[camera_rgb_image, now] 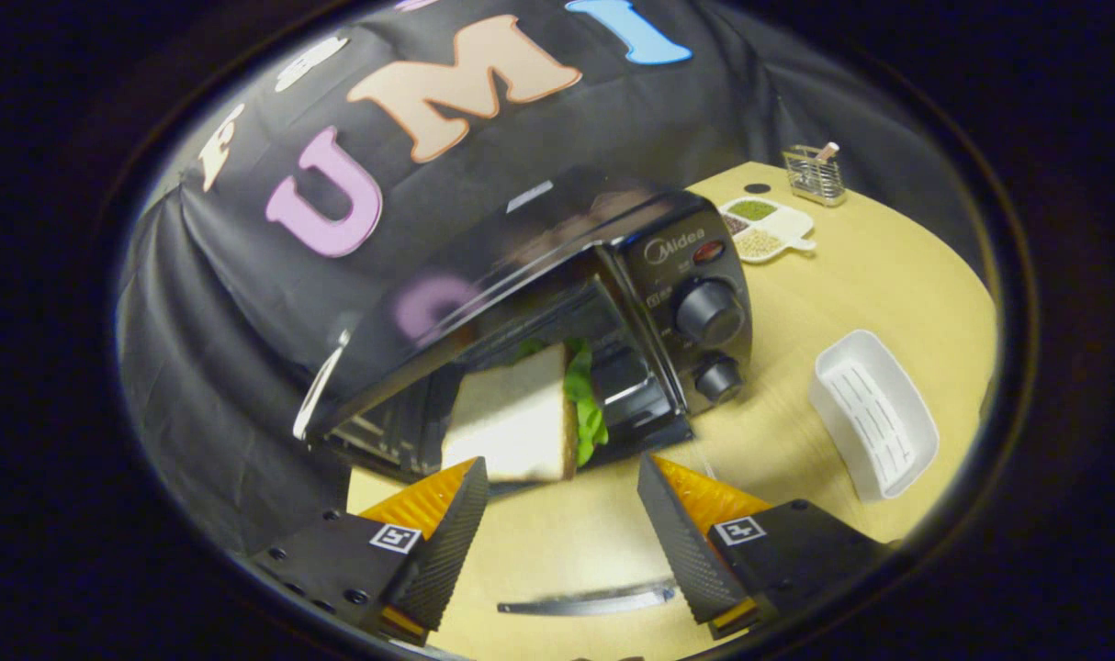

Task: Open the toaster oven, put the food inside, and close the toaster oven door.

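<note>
Gripper point(562, 496) sits closest, fingers spread wide apart w/ nothing between them, hovering over the wooden table point(888, 294). One fingertip point(461, 500) is right at the lower corner of the sandwich point(516, 418); can't tell if it touches.

Sandwich is just ahead of the fingers: white bread w/ green lettuce showing along one side. It's at the mouth of the toaster oven point(613, 303), standing on edge, leaning in the opening rather than lying flat. How far in it goes, can't tell. Oven door point(447, 303) is open, glass catching reflections.

Off to the side of the oven lies a white tray point(874, 418), well apart from it. Beyond that, a divided dish point(767, 228) w/ grains and a small wire basket point(815, 173) near the table's far edge.

Judgement: food looks roughly delivered, door closing left to do.

Risks from here:
- Sandwich seems propped, not settled. Could tip out or shed lettuce if the near finger brushes it on pulling back.
- If it pokes past the opening, the door prob. jams on it or squashes it.
- Pushing the door at one corner could skid the oven across the table.
</note>
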`<state>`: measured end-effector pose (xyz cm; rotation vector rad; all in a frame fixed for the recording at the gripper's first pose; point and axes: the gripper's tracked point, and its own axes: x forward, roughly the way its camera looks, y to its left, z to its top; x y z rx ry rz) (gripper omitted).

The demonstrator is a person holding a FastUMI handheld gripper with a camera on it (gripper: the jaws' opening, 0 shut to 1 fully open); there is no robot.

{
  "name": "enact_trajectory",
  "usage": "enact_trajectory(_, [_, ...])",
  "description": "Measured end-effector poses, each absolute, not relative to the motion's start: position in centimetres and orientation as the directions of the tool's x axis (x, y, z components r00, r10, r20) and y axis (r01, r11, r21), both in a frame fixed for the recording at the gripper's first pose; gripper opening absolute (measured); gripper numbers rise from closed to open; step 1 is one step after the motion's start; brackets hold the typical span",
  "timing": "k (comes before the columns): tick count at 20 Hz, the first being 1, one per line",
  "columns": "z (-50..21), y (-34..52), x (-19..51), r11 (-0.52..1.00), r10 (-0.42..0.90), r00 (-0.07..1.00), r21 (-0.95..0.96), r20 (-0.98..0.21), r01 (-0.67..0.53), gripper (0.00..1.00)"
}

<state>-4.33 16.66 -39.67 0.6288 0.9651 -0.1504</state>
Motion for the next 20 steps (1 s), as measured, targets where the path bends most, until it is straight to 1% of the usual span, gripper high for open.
enact_trajectory(3, [-39.9, 17.8, -7.6, 0.875, 0.216, 0.501, 0.394, -0.838, 0.282, 1.00])
enact_trajectory(6, [-40.0, 18.9, -10.5, 0.904, 0.272, 0.434, 0.383, -0.859, 0.191, 1.00])
enact_trajectory(13, [-41.2, 20.8, -16.8, 0.944, 0.322, 0.273, 0.329, -0.907, -0.020, 1.00])
enact_trajectory(16, [-42.7, 20.7, -18.6, 0.954, 0.300, 0.203, 0.296, -0.932, -0.051, 1.00])
enact_trajectory(20, [-44.6, 19.8, -19.4, 0.965, 0.264, 0.155, 0.262, -0.952, -0.030, 1.00])
